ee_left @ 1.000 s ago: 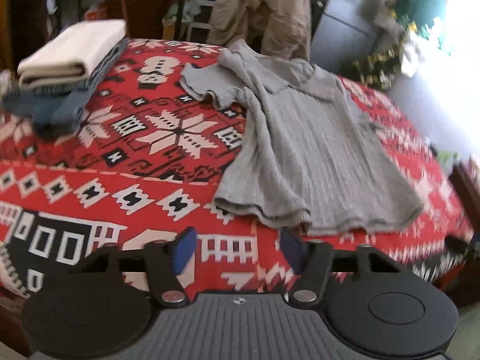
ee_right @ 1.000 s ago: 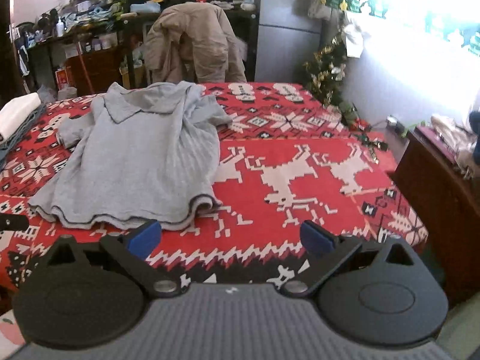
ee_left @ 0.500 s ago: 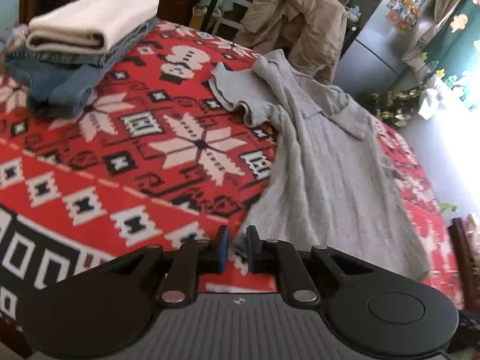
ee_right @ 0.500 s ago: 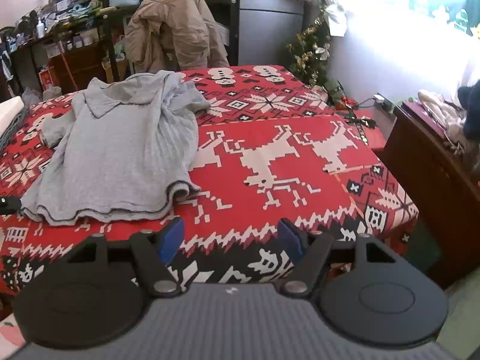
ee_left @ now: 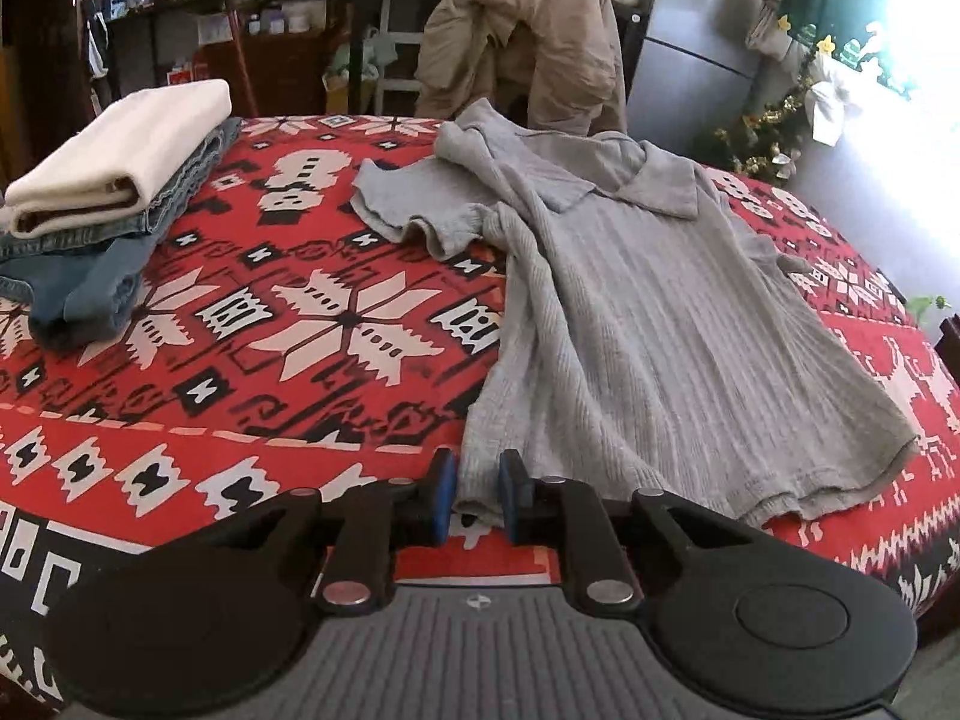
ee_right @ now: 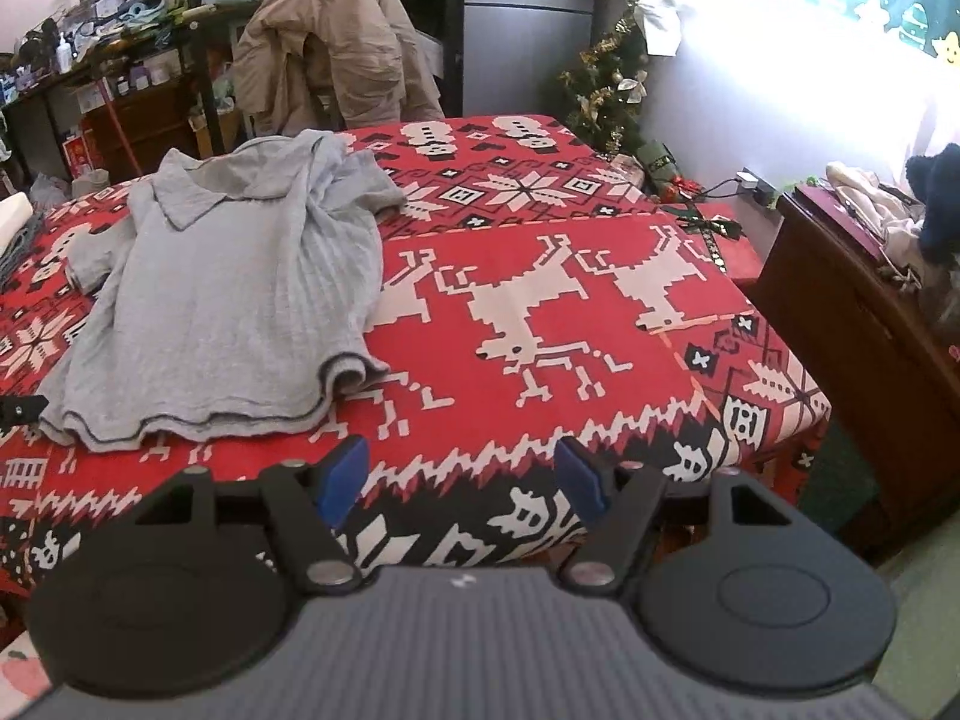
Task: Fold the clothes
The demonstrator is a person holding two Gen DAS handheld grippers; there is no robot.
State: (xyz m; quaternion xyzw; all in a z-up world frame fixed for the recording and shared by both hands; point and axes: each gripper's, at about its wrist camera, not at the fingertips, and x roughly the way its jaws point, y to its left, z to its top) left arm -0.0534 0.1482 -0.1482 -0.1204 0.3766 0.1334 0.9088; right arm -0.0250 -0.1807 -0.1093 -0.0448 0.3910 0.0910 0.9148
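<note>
Shirt: a grey ribbed polo shirt [ee_left: 654,324] lies spread on the red patterned blanket [ee_left: 288,324], collar away from the camera, hem at the near edge, 1 short sleeve out to the left, the far side bunched and rumpled.
Left gripper: the left gripper [ee_left: 474,501] sits at the near left corner of the hem, its 2 blue pads [ee_left: 445,495] drawn close with a narrow gap, and shirt cloth runs between them. It looks like a pinch on that corner, though whether the pads press the cloth fully I cannot tell.
Right gripper: the right gripper [ee_right: 459,480] hangs over the blanket's near edge with its jaws spread wide and nothing between them, well to the right of the hem's other corner [ee_right: 354,372].
Folded stack: at the far left, a cream folded piece [ee_left: 126,156] rests on folded denim [ee_left: 78,276]; these 2 already lie as the task wants.
Progress: judging by this, 2 items are folded and the shirt is still flat and unfolded, so its whole fold remains.
Next call: the free corner of the hem would want a hold from the right side before any lift.
Writing: no brand, label or readable text shows on the shirt, the stack or the tools.
Background: a tan jacket [ee_left: 528,36] hangs on a chair behind.
</note>
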